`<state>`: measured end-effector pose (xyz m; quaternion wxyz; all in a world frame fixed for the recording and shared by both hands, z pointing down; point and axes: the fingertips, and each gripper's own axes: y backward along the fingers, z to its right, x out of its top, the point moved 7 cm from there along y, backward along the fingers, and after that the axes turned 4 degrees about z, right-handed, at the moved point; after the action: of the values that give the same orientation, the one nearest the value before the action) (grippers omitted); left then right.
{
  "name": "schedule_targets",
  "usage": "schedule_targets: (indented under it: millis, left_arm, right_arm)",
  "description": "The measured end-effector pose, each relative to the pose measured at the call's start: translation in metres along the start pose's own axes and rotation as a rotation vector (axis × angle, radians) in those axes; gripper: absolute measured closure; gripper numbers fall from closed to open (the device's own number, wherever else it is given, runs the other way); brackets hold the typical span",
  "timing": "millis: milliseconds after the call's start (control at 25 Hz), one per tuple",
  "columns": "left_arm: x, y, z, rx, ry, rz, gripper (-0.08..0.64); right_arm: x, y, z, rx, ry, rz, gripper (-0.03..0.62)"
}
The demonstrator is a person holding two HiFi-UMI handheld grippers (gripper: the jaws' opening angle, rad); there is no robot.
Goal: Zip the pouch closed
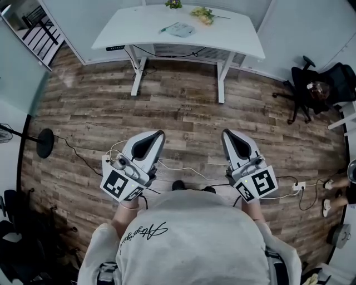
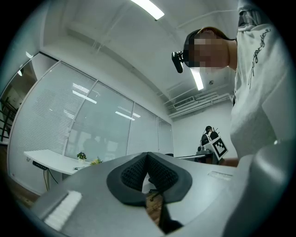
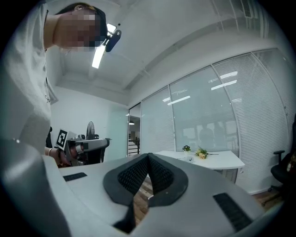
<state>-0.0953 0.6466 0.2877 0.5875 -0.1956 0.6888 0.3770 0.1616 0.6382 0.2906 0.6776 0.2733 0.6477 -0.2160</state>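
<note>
The pouch (image 1: 179, 29), a pale teal flat thing, lies on the white desk (image 1: 233, 39) far ahead across the wooden floor. Both grippers are held close to the person's body, well away from it. My left gripper (image 1: 161, 133) points toward the desk with its jaws pressed together and nothing between them; the left gripper view shows the dark pads (image 2: 134, 173) meeting at the tip. My right gripper (image 1: 225, 133) is likewise shut and empty, its pads (image 3: 162, 176) touching. In the right gripper view the desk (image 3: 217, 159) appears small in the distance.
Yellow flowers (image 1: 203, 15) and a small plant (image 1: 173, 4) stand at the desk's back edge. A black office chair (image 1: 306, 89) is at the right, a round-based stand (image 1: 44, 142) at the left. Cables and a power strip (image 1: 298, 186) lie on the floor.
</note>
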Motion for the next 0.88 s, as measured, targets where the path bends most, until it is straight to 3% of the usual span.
schedule_targets:
  millis: [440, 880]
  left_arm:
    - [0.0, 0.001, -0.014, 0.05, -0.006, 0.002, 0.56]
    - [-0.008, -0.006, -0.021, -0.027, 0.009, -0.014, 0.56]
  right_arm:
    - [0.001, -0.008, -0.001, -0.03, -0.012, 0.025, 0.591]
    - [0.003, -0.028, -0.004, -0.034, -0.021, 0.04, 0.592]
